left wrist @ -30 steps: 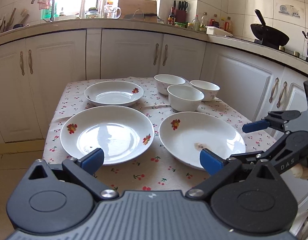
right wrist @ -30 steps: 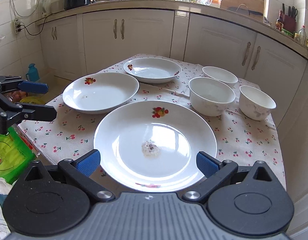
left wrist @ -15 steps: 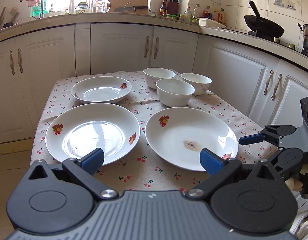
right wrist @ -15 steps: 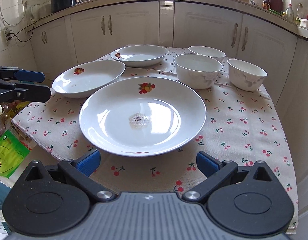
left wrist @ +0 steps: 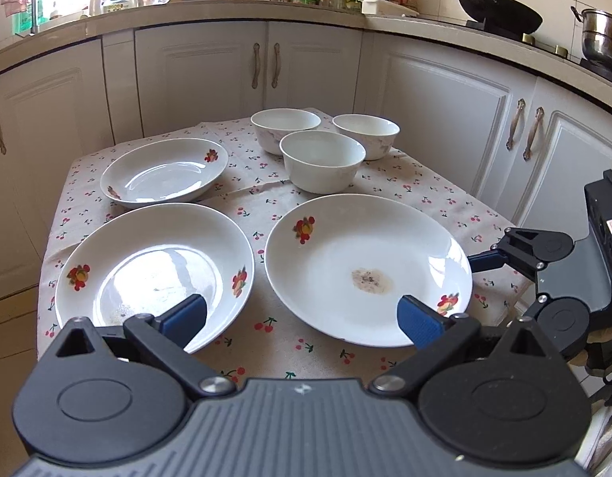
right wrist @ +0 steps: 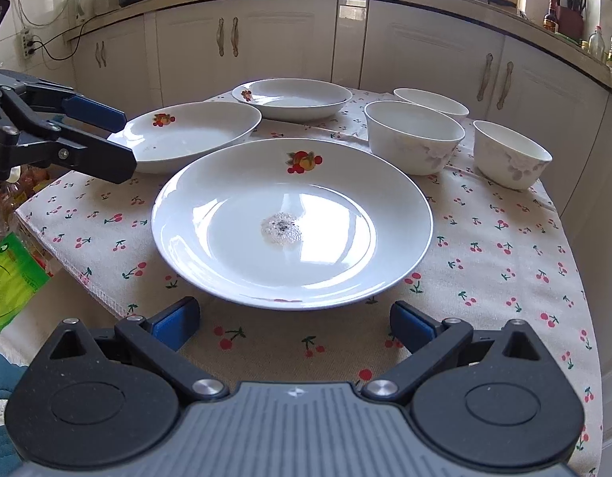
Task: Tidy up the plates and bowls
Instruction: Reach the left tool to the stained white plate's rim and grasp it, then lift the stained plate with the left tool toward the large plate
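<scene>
Both my claws were wide open, holding nothing: left claw [left wrist: 302, 314] and right claw [right wrist: 294, 324]. On the bench [right wrist: 504, 262] sat three plates [right wrist: 292, 220] near me and three bowls [left wrist: 322, 161] far right.

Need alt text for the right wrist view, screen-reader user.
The open right claw hovers at the near edge of a cherry-print tablecloth, facing a large white plate with a small residue spot at its centre. Behind it sit two more plates and three white bowls; the open left claw reaches in from the left.
</scene>
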A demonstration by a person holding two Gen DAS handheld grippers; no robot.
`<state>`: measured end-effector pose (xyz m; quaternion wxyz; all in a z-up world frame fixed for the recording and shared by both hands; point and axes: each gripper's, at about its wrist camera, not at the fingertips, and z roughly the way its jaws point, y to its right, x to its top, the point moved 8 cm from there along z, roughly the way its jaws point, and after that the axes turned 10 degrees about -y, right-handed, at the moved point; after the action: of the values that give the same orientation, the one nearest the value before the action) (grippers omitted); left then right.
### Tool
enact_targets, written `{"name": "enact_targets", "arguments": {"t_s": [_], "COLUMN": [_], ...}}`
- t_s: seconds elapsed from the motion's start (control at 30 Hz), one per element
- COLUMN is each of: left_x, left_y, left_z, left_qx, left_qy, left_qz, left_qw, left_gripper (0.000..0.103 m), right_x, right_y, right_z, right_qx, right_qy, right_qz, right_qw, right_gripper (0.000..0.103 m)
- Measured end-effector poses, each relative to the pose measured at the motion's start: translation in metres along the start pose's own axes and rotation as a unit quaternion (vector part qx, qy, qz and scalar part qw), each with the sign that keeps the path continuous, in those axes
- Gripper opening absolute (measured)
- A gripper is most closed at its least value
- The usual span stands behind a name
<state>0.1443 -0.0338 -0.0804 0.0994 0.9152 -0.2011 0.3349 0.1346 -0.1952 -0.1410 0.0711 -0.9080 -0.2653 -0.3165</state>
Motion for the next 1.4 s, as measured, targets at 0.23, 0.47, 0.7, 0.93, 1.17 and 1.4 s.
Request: {"name": "enact_targets", "arguments": {"t_s": [0.23, 0.47, 0.7, 0.93, 1.17, 1.4], "left_x": [0.022, 0.05, 0.064, 0.073, 0.076, 0.073], "left_y": [0.0, 0.003, 0.01, 0.007, 0.01, 0.012], "left_z": [0.014, 0.032, 0.06, 0.087, 0.111, 0.125], "left_qx": [-0.008, -0.036, -0.05, -0.069, -0.092, -0.144], "left_qy": [-0.016, -0.026, -0.059, -0.099, -0.141, -0.196], "left_qz": [0.034, 0.061, 0.093, 0.12, 0.154, 0.17], "left_qw": [0.9993, 0.9971, 0.9926, 0.9855, 0.9737, 0.9549], "left_gripper": [0.101, 0.101, 0.102, 0.101, 0.1, 0.098], "right_x": [0.002, 0.0, -0.005, 0.0, 0.004, 0.005], "right_y": [0.0, 0.0, 0.0, 0.002, -0.001, -0.001], "right_z": [0.003, 0.004, 0.0, 0.001, 0.003, 0.005], "right_qx": [0.009, 0.001, 0.001, 0.0, 0.0, 0.004], "right_qy": [0.009, 0.024, 0.053, 0.055, 0.044, 0.036], "right_qz": [-0.002, 0.009, 0.008, 0.009, -0.003, -0.003], "right_qw": [1.0, 1.0, 0.999, 0.998, 0.999, 0.999], "right_gripper": [0.103, 0.103, 0.103, 0.103, 0.103, 0.103]}}
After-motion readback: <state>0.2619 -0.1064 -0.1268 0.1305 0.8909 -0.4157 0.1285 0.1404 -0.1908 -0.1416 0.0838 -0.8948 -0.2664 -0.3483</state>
